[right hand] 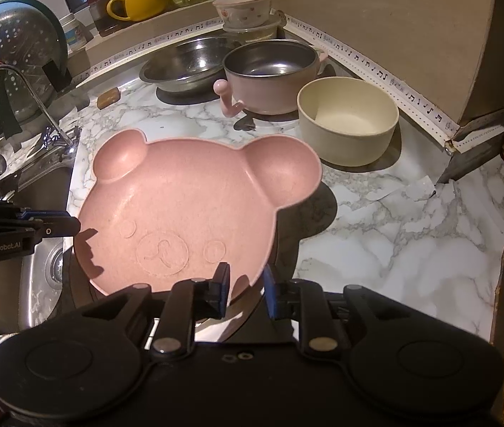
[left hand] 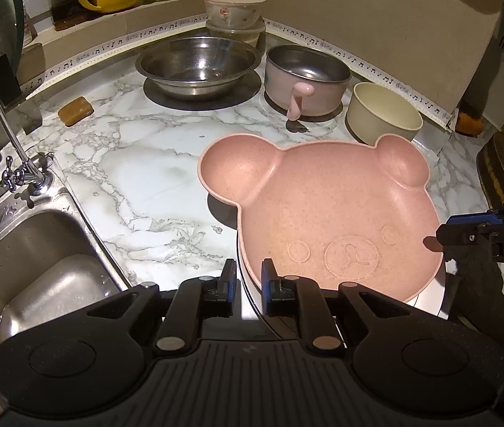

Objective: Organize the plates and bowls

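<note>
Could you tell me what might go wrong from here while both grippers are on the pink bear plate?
1. The bear plate is held only at its rim by the left gripper and right gripper; it appears lifted and could tip or slip.
2. The sink lies just beside it, so a dropped plate might fall in.
3. Moving forward, it may knock the cream bowl.

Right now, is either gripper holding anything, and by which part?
Both straddle the near rim of the pink bear plate, the left gripper and the right gripper. The jaws show gaps, so a firm hold cannot be told.
</note>
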The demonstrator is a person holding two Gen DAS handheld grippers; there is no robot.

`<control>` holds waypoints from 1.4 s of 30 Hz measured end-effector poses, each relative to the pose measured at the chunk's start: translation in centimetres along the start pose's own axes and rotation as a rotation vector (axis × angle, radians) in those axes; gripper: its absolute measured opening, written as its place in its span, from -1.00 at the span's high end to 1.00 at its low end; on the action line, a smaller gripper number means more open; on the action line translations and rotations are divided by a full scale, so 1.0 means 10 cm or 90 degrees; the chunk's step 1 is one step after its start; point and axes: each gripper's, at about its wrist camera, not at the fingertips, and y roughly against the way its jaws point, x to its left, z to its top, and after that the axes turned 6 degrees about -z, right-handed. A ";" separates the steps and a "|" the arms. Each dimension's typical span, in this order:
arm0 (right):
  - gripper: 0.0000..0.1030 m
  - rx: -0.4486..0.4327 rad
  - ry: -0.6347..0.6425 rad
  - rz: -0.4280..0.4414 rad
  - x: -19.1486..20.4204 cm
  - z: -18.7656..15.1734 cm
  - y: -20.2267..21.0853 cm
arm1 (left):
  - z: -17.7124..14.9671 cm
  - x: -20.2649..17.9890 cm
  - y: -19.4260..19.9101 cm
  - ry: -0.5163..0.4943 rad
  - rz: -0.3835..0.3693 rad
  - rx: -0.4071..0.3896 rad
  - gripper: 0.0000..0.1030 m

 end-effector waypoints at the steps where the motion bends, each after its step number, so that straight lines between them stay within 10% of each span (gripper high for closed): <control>1: 0.56 -0.002 -0.001 -0.001 0.00 0.00 0.01 | 0.00 -0.01 0.02 -0.003 -0.003 -0.002 0.74; 24: 0.17 -0.046 0.029 0.040 0.24 0.18 0.31 | 0.21 -0.28 0.30 -0.053 -0.045 -0.047 0.68; 30: 0.01 -0.060 0.050 0.045 0.33 0.28 0.34 | 0.30 -0.30 0.35 -0.063 -0.041 -0.083 -0.27; 42: -0.63 -0.101 0.073 0.037 0.42 0.60 0.31 | 0.62 -0.13 0.26 -0.053 -0.041 -0.093 -0.49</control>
